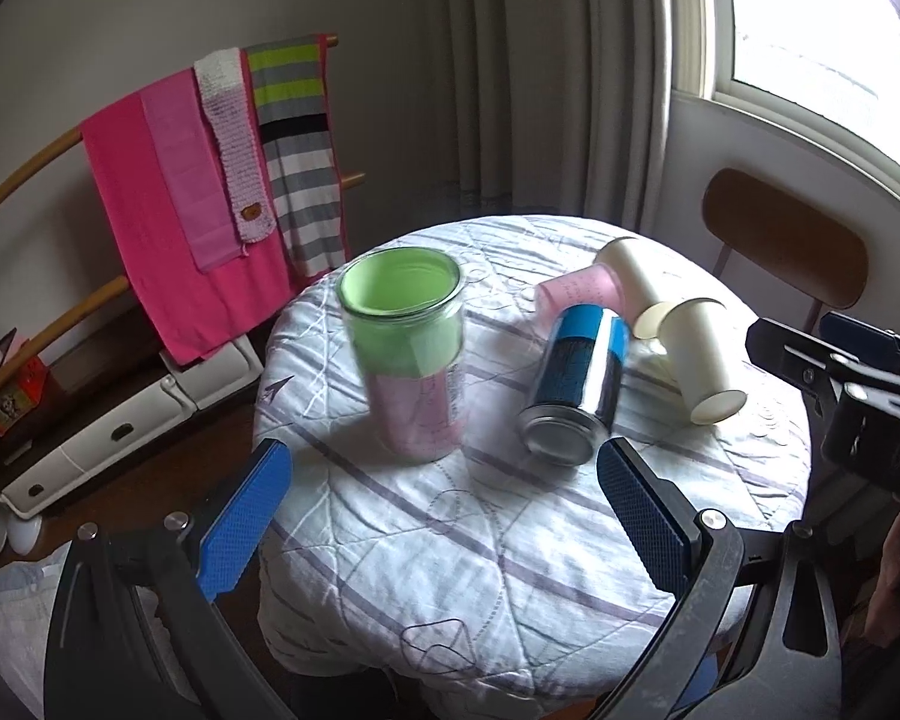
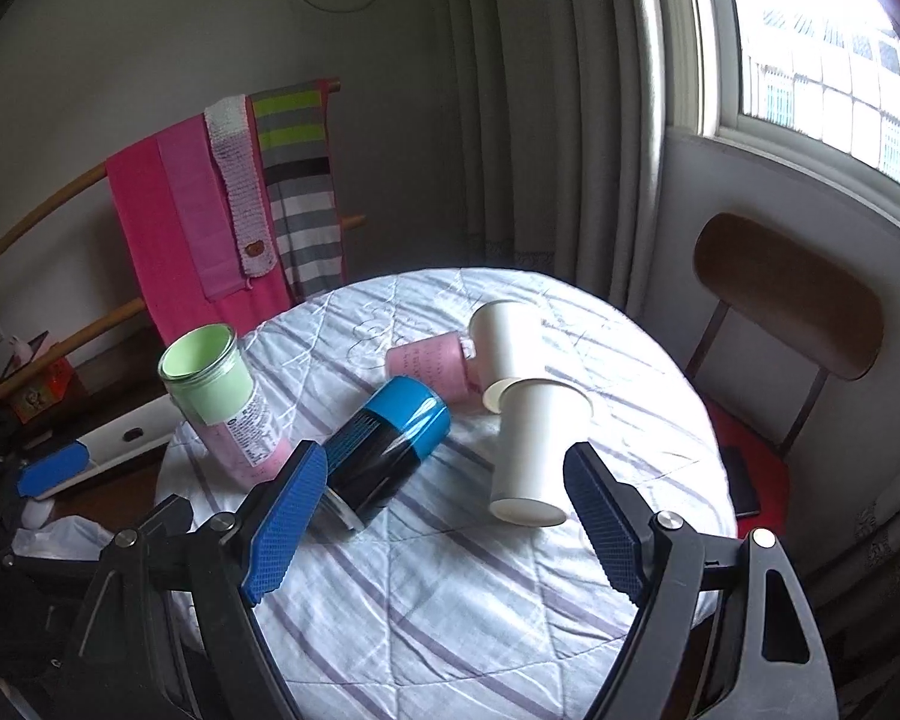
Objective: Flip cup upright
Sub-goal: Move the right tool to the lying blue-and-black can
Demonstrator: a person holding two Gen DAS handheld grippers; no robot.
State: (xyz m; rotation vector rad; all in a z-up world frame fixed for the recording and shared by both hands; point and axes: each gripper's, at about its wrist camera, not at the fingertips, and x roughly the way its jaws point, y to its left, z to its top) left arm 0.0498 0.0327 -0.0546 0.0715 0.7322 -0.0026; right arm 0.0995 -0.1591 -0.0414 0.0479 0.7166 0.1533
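Note:
A white paper cup [image 2: 531, 450] stands upside down on the round table [image 2: 450, 600]; it also shows in the left wrist view [image 1: 699, 360]. A second white cup [image 2: 504, 339] and a pink cup [image 2: 429, 363] lie on their sides behind it. My right gripper [image 2: 444, 525] is open and empty, close in front of the upside-down cup. My left gripper [image 1: 444, 522] is open and empty, before a glass jar [image 1: 405, 348] that stands upright with green and pink cups inside. The right gripper shows at the right edge of the left wrist view [image 1: 858, 372].
A blue and black can [image 2: 384, 450] lies on its side between the jar [image 2: 219, 402] and the cups. A wooden chair [image 2: 792, 300] with a red seat stands at the right. A rack with pink and striped cloths [image 2: 222, 210] stands behind the table.

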